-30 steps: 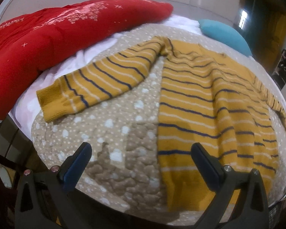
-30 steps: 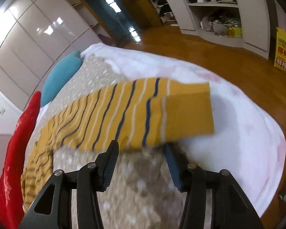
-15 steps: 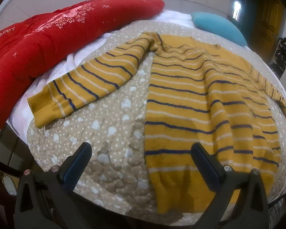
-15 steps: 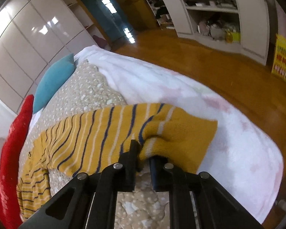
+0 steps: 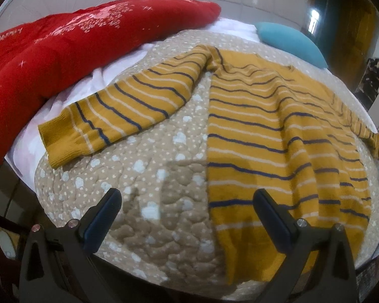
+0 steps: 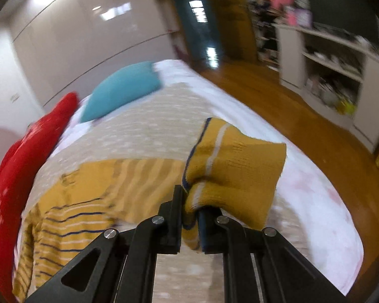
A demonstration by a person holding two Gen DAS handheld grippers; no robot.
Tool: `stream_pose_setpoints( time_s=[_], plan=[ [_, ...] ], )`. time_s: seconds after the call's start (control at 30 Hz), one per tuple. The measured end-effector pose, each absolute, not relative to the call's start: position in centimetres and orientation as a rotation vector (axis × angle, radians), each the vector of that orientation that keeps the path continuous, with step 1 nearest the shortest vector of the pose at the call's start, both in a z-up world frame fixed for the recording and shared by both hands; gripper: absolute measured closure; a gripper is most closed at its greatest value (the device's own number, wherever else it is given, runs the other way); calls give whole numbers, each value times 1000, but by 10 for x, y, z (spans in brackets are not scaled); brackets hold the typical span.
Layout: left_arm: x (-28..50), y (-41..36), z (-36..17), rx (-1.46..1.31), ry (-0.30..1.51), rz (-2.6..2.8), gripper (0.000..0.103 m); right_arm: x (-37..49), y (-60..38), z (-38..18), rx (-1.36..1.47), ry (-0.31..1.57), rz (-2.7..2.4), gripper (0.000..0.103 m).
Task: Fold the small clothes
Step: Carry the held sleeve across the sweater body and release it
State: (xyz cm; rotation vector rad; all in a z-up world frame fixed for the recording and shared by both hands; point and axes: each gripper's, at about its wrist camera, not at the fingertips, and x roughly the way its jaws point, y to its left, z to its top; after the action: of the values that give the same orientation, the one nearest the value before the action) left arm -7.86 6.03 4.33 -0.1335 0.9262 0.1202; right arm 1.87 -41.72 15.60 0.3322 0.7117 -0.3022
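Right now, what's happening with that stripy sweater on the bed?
A person is starting to fold it. The right gripper has pinched one sleeve cuff of the yellow striped sweater and lifted it off the quilt. The left gripper hovers open near the hem, holding nothing. The other sleeve lies flat, spread out.

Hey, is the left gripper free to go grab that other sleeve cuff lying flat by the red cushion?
Probably yes. The left gripper is open and holds nothing, and the left sleeve cuff lies flat and uncovered on the quilt, with only bare quilt between them. The red cushion sits beside it, not over it.
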Motion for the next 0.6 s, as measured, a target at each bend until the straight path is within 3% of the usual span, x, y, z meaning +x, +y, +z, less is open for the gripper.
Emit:
stream_pose_setpoints(
  time_s=[0.27,0.6],
  plan=[
    [-90,103,38,-225,911,146,0,101,-274,167,220,782,-35,92],
    [-100,149,16,-319,934,189,0,179,-115,101,47,938,130,93]
  ],
)
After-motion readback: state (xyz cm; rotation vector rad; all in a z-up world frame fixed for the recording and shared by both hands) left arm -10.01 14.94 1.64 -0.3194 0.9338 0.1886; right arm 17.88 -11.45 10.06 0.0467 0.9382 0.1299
